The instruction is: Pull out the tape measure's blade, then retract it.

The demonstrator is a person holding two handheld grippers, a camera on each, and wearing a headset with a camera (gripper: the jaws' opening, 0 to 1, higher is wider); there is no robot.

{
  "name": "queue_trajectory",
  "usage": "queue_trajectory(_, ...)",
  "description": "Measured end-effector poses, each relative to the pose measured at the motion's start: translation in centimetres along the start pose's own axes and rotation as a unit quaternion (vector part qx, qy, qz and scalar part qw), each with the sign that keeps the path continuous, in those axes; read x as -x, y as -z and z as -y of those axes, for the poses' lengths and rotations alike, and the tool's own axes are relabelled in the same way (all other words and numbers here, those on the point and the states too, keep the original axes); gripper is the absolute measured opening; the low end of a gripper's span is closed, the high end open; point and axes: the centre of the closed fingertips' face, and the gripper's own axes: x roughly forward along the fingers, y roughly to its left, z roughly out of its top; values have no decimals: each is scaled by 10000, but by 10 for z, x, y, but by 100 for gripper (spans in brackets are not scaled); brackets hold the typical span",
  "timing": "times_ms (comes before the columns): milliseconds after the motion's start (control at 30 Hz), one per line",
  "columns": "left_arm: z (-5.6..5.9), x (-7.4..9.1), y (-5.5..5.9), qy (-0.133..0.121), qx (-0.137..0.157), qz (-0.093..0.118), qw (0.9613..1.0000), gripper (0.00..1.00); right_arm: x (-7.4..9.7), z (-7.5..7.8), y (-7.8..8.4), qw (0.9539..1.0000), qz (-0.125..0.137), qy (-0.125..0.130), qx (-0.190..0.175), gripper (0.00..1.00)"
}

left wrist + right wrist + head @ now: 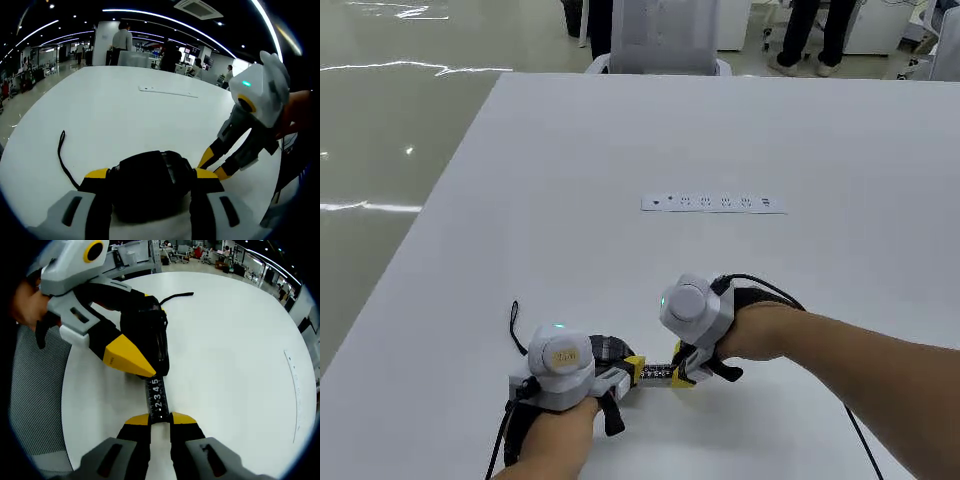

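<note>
A black tape measure (152, 185) sits between the yellow-tipped jaws of my left gripper (152, 175), which is shut on its case; the case (610, 352) and left gripper (632, 368) lie low on the white table. A short length of blade (156, 396) with printed numbers runs out of the case (147, 337). My right gripper (160, 418) is shut on the blade's end, just right of the case, and it appears as right gripper (678, 376) beside blade (656, 371). A black wrist strap (62, 157) trails left of the case.
A white power strip (714, 203) lies flat at the table's middle. The white table (620, 150) stretches far ahead; its left edge drops to a shiny floor. A chair and standing people are beyond the far edge.
</note>
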Motion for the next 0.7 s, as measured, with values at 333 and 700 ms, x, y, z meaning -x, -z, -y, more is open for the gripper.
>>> queue_trajectory(333,0,1,-1,112,-20,50,9999,59,-11,-5,-22,9997,217,-28,-48,13)
queue_trajectory(700,0,2,-1,147,-4,44,9999,59,-14,-7,-30,9996,272,-26,47,13)
